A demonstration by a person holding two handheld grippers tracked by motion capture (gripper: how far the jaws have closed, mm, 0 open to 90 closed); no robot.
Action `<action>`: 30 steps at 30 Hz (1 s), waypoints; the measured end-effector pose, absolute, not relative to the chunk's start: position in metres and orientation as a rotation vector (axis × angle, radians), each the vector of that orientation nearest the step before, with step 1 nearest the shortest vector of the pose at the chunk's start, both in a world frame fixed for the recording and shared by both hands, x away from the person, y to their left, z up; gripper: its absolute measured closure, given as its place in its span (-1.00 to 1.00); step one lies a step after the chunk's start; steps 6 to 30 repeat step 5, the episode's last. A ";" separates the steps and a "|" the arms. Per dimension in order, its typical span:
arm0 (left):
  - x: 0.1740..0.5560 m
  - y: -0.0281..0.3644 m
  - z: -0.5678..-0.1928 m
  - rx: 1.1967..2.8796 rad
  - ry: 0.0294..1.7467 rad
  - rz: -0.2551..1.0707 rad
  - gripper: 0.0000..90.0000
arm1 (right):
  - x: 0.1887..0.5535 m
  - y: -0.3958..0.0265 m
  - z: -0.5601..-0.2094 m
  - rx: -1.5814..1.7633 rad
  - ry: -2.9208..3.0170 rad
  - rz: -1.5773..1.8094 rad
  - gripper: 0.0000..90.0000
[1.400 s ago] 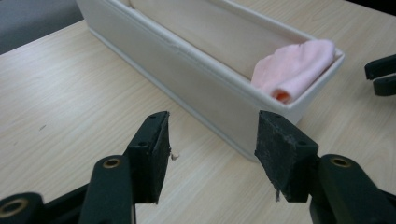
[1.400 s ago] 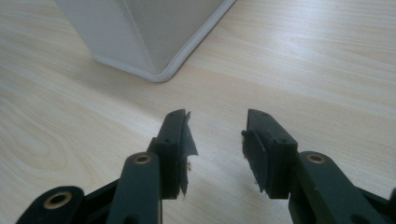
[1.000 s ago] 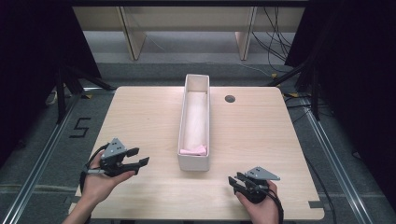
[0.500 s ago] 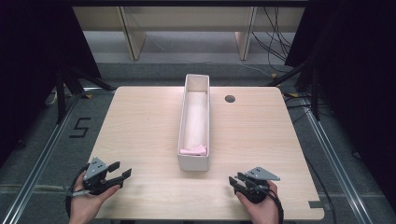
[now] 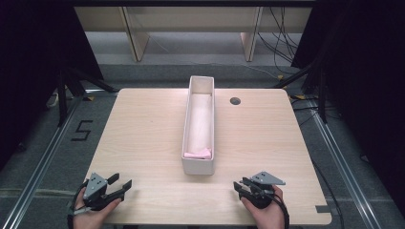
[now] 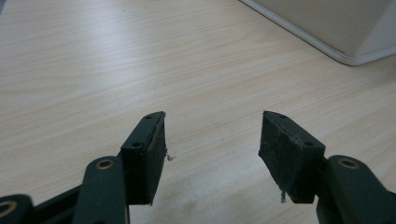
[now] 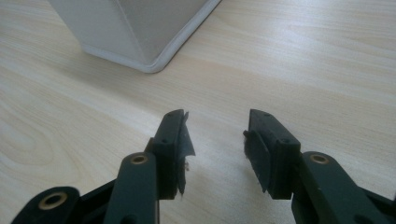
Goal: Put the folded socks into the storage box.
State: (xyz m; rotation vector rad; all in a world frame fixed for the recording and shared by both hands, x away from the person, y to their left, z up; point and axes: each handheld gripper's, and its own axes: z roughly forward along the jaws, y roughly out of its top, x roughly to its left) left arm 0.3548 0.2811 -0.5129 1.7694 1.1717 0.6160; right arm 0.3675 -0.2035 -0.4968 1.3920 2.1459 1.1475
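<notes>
Reading "5" [image 5: 82,130] on floor, left of table [image 5: 143,133]

My two grippers, left [image 5: 119,186] & right [image 5: 241,183], are black w/ brass-coloured pins, each topped by a grey plate. Table [image 5: 143,138] is pale wood w/ fine grain lines & one dark round hole [image 5: 235,100]. Box [image 5: 198,164] is white; cloth [image 5: 198,153] inside is pale pink; grey floor [image 5: 43,157] has a black "5" [image 5: 82,130].

Even overhead light brightens the table [image 5: 143,129]; its surroundings fall dark. Soft glare streaks the wood in both gripper views, where near jaws blur slightly.
</notes>
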 end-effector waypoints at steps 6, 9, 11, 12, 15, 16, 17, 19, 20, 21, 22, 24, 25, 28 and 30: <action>0.354 0.280 -0.514 1.753 1.153 0.629 -0.13 | 0.367 -0.204 -0.497 1.407 2.158 1.176 0.26; 0.354 0.280 -0.514 1.753 1.153 0.629 -0.13 | 0.367 -0.204 -0.497 1.407 2.158 1.176 0.26; 0.354 0.280 -0.514 1.753 1.153 0.629 -0.13 | 0.367 -0.204 -0.497 1.407 2.158 1.176 0.26; 0.354 0.280 -0.514 1.753 1.153 0.629 -0.13 | 0.367 -0.204 -0.497 1.407 2.158 1.176 0.26; 0.354 0.280 -0.514 1.753 1.153 0.629 -0.13 | 0.367 -0.204 -0.497 1.407 2.158 1.176 0.26; 0.354 0.280 -0.514 1.753 1.153 0.629 -0.13 | 0.367 -0.204 -0.497 1.407 2.158 1.176 0.26; 0.354 0.280 -0.514 1.753 1.153 0.629 -0.13 | 0.367 -0.204 -0.497 1.407 2.158 1.176 0.26; 0.354 0.280 -0.514 1.753 1.153 0.629 -0.13 | 0.367 -0.204 -0.497 1.407 2.158 1.176 0.26; 0.354 0.280 -0.514 1.753 1.153 0.629 -0.13 | 0.367 -0.204 -0.497 1.407 2.158 1.176 0.26; 0.354 0.280 -0.514 1.753 1.153 0.629 -0.13 | 0.367 -0.204 -0.497 1.407 2.158 1.176 0.26; 0.354 0.280 -0.514 1.753 1.153 0.629 -0.13 | 0.367 -0.204 -0.497 1.407 2.158 1.176 0.26; 0.354 0.280 -0.514 1.753 1.153 0.629 -0.13 | 0.367 -0.204 -0.497 1.407 2.158 1.176 0.26; 0.354 0.280 -0.514 1.753 1.153 0.629 -0.13 | 0.367 -0.204 -0.497 1.407 2.158 1.176 0.26; 0.354 0.280 -0.514 1.753 1.153 0.629 -0.13 | 0.367 -0.204 -0.497 1.407 2.158 1.176 0.26; 0.354 0.280 -0.514 1.753 1.153 0.629 -0.13 | 0.367 -0.204 -0.497 1.407 2.158 1.176 0.26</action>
